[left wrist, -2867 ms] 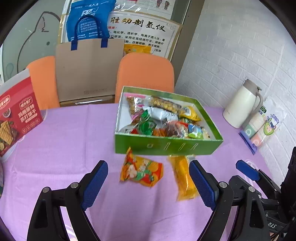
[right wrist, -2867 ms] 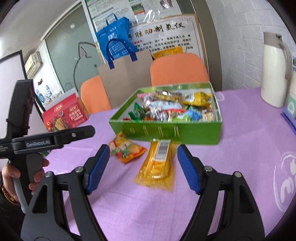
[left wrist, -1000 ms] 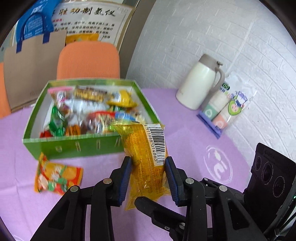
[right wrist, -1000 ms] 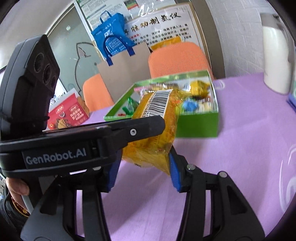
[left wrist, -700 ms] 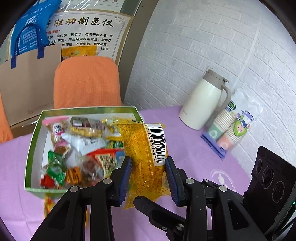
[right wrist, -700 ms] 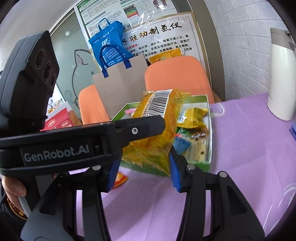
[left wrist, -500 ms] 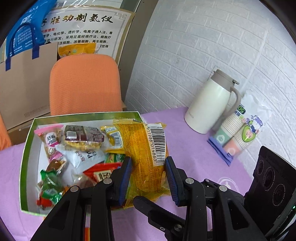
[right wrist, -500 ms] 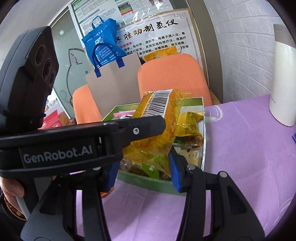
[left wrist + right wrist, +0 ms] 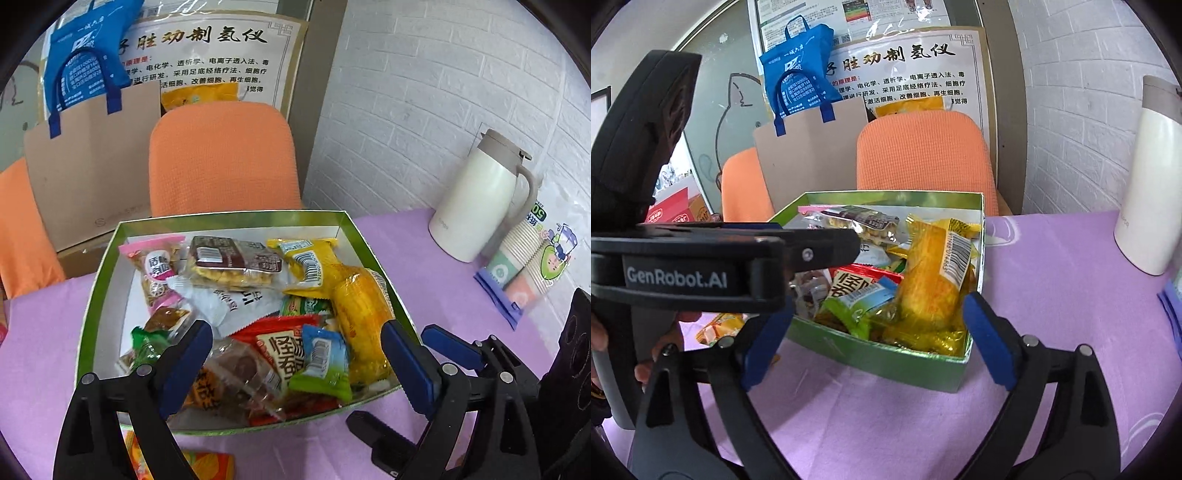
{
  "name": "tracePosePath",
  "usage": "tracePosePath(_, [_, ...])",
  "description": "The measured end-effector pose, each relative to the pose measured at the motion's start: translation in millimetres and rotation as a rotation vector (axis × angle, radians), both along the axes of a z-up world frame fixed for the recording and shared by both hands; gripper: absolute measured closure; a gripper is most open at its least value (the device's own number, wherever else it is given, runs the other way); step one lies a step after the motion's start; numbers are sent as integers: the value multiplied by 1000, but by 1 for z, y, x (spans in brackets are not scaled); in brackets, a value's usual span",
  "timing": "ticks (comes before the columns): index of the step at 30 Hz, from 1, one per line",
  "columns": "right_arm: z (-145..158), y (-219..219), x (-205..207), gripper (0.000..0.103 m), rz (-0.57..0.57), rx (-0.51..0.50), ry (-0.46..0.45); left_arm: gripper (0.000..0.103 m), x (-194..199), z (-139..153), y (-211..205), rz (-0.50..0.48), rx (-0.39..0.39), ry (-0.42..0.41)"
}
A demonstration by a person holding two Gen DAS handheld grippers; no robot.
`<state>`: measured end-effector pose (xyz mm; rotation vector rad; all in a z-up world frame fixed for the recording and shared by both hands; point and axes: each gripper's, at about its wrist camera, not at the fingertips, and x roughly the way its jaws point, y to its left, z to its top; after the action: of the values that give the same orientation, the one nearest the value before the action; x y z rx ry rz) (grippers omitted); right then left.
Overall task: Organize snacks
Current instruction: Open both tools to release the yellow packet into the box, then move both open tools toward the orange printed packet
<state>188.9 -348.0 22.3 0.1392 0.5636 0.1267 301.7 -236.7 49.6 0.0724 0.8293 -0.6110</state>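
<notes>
The yellow snack packet [image 9: 360,317] lies in the green box [image 9: 96,295], propped against its right wall on top of the other snacks, a glossy, crinkly wrapper with a barcode label near its far end. Leaning high like that, it could slide or tip over the wall if a finger catches it on the way out. The left gripper [image 9: 295,363] and right gripper [image 9: 877,338] have just been opening and both stand released, wide apart, nothing between their pads. An orange packet [image 9: 716,328] waits on the purple tablecloth [image 9: 1052,295], near the box's left corner.
</notes>
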Motion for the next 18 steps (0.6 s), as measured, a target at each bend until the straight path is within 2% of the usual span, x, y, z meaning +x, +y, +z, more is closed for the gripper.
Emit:
tracePosePath(5, [20,12,-20,10,31,52,-17,9,-19,22,18,10,-18,-19])
tracePosePath(9, [32,30,-41,10,54,42,-46,9,-39,34,35,3,-25,-20])
tracePosePath(15, [29,59,-60,10,125,122,-3,9,-73,41,74,30,-18,-40])
tracePosePath(18, [19,78,-66,10,148,119,30,9,-86,36,96,43,-10,-31])
